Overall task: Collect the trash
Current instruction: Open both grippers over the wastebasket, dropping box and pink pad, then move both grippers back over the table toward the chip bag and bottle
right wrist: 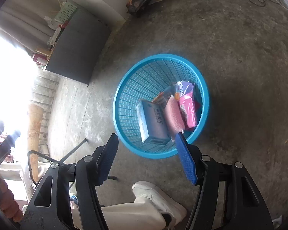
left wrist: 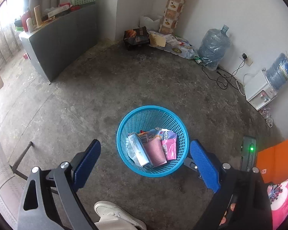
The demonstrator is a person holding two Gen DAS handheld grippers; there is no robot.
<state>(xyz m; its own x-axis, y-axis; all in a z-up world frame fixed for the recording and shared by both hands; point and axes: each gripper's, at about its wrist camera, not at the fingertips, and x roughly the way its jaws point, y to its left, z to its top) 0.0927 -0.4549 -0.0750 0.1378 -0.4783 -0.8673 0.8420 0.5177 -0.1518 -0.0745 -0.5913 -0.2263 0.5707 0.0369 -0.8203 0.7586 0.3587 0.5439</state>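
A blue mesh waste basket (left wrist: 124, 126) stands on the concrete floor; it also shows in the right wrist view (right wrist: 136, 80). Inside lie a light blue box (right wrist: 153, 118), a pink roll (right wrist: 173, 116), a pink packet (right wrist: 188, 111) and a purple wrapper (right wrist: 186, 87). The same box (left wrist: 139, 149) and roll (left wrist: 156, 151) show in the left wrist view. My left gripper (left wrist: 146, 143) is open and empty, held above the basket. My right gripper (right wrist: 146, 136) is open and empty, above the basket's near rim.
A grey cabinet (left wrist: 63, 42) with clutter on top stands at the back left. Bags and packets (left wrist: 137, 36) lie along the far wall, with water jugs (left wrist: 214, 47), a white dispenser (left wrist: 259, 90) and cables. A person's white shoe (right wrist: 155, 195) is below the grippers. An orange box (left wrist: 274, 161) is at right.
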